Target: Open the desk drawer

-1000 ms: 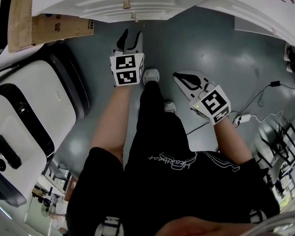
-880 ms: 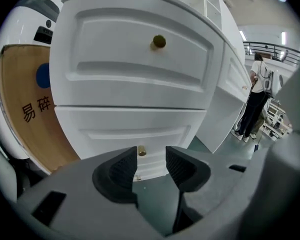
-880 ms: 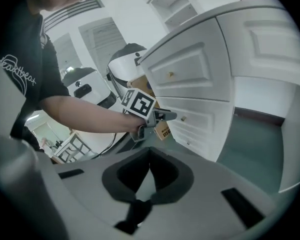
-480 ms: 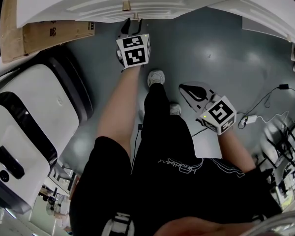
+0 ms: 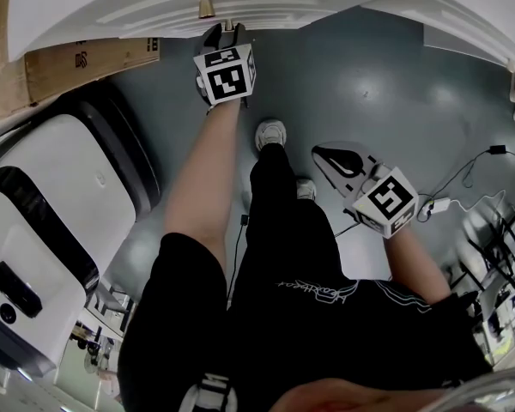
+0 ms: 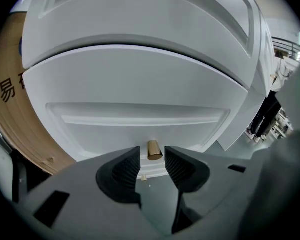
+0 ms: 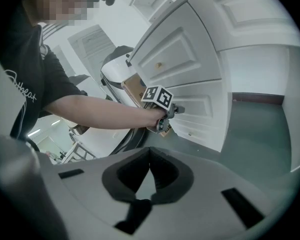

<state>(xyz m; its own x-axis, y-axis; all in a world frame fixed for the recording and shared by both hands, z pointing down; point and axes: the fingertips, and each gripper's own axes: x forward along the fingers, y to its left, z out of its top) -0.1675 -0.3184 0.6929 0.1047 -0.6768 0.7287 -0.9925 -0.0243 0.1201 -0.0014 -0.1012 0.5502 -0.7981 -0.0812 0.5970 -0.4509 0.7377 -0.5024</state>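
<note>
The white drawer front (image 6: 140,89) fills the left gripper view, and its small brass knob (image 6: 154,149) stands out near the lower edge. My left gripper (image 6: 152,156) is open, with that knob between the ribbed fingertips (image 6: 127,166) and clear of both pads. Its jaws have just been closing a little. In the head view the left gripper (image 5: 225,29) is up against the drawer front (image 5: 283,7). My right gripper (image 5: 321,152) hangs over the grey floor, shut on nothing; in the right gripper view its pads (image 7: 162,171) meet at the tips.
A cardboard box (image 5: 77,58) leans beside the desk at the left, and a large white machine (image 5: 43,204) stands below it. More brass knobs (image 5: 206,9) mark the other drawers. Cables (image 5: 463,170) trail over the floor at right. The person's shoes (image 5: 270,133) are below the drawers.
The left gripper has moved forward and down to the drawer front and now straddles a knob. The right gripper has hardly shifted.
</note>
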